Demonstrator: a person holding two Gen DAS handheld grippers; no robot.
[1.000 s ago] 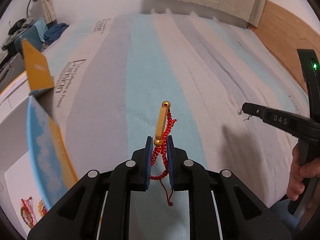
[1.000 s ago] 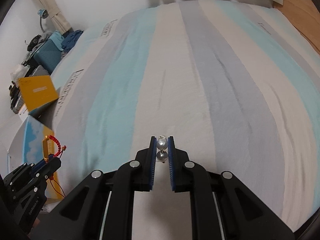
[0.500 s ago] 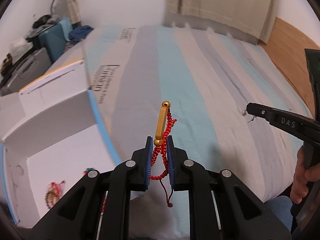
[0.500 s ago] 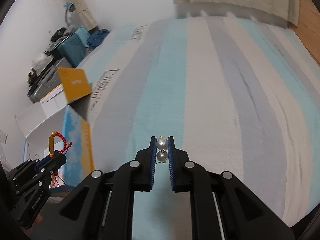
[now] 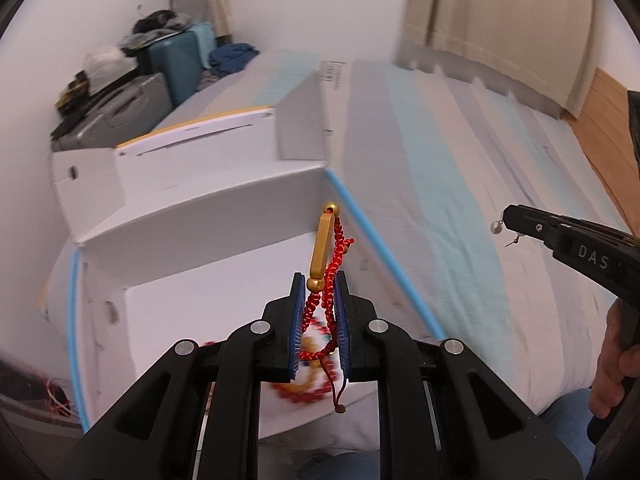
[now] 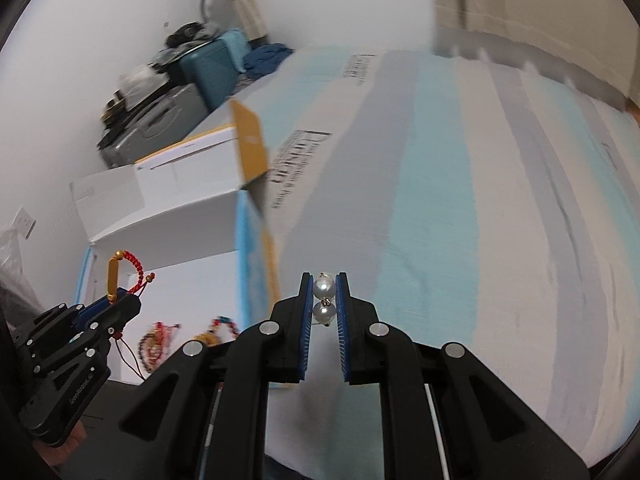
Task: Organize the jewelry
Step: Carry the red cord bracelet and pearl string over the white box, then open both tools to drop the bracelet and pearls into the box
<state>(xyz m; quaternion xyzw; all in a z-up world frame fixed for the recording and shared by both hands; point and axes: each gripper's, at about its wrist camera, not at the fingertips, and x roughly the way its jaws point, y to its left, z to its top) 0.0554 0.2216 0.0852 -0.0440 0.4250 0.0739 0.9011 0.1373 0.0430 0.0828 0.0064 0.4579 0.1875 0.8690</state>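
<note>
The red braided bracelet (image 5: pixel 328 280) with its gold tube bead stands upright, pinched between the blue-padded fingers of the left gripper (image 5: pixel 319 292), which is held level above the open white box (image 5: pixel 200 216); its loose cord end dangles below the fingers. Inside the box, under the gripper, lie other red and gold bracelets (image 6: pixel 160 340), blurred. The box has a blue edge and a yellow flap and sits against the side of the bed (image 6: pixel 440 200).

To the right of the box, over the bed's striped cover, the right gripper (image 6: pixel 324 298) is clamped on a pearl earring (image 6: pixel 324 288), two white pearls stacked one above the other between its fingers. In the left wrist view that gripper reaches in from the right, the pearl and hook showing at its tip, with "DAS" in pale letters on its side and the person's right hand (image 5: pixel 612 376) wrapped round the handle.

Printed text on the bed cover beside the box is too blurred to read
</note>
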